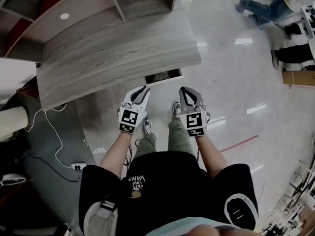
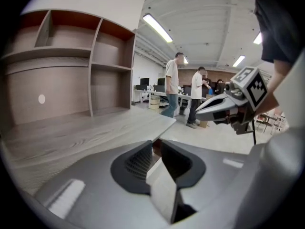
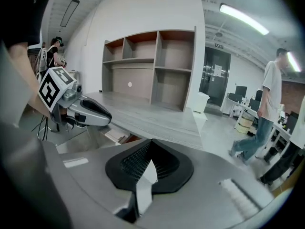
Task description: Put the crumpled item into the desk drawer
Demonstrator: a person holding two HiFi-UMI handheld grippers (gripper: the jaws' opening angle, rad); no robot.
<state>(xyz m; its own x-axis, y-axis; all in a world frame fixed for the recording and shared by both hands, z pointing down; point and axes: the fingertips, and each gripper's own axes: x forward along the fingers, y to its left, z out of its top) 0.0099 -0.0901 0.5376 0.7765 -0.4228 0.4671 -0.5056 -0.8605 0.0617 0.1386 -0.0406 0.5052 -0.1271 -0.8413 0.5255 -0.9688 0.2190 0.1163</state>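
Note:
I see no crumpled item in any view. The grey wood desk point(image 1: 113, 48) stands ahead, and its drawer point(image 1: 163, 76) juts out a little under the front edge, dark inside. My left gripper point(image 1: 141, 93) hovers just in front of the drawer, its jaws a narrow gap apart with nothing between them point(image 2: 156, 146). My right gripper point(image 1: 186, 95) hangs beside it on the right, jaws meeting at the tips and empty point(image 3: 151, 143). Both are raised above the floor, short of the desk edge. In the right gripper view, the drawer point(image 3: 119, 136) shows below the desk top.
Open shelves point(image 1: 74, 4) rise at the back of the desk. A power strip point(image 1: 78, 166) with a white cable lies on the floor at the left. A cardboard box point(image 1: 298, 77) and several people stand off to the right.

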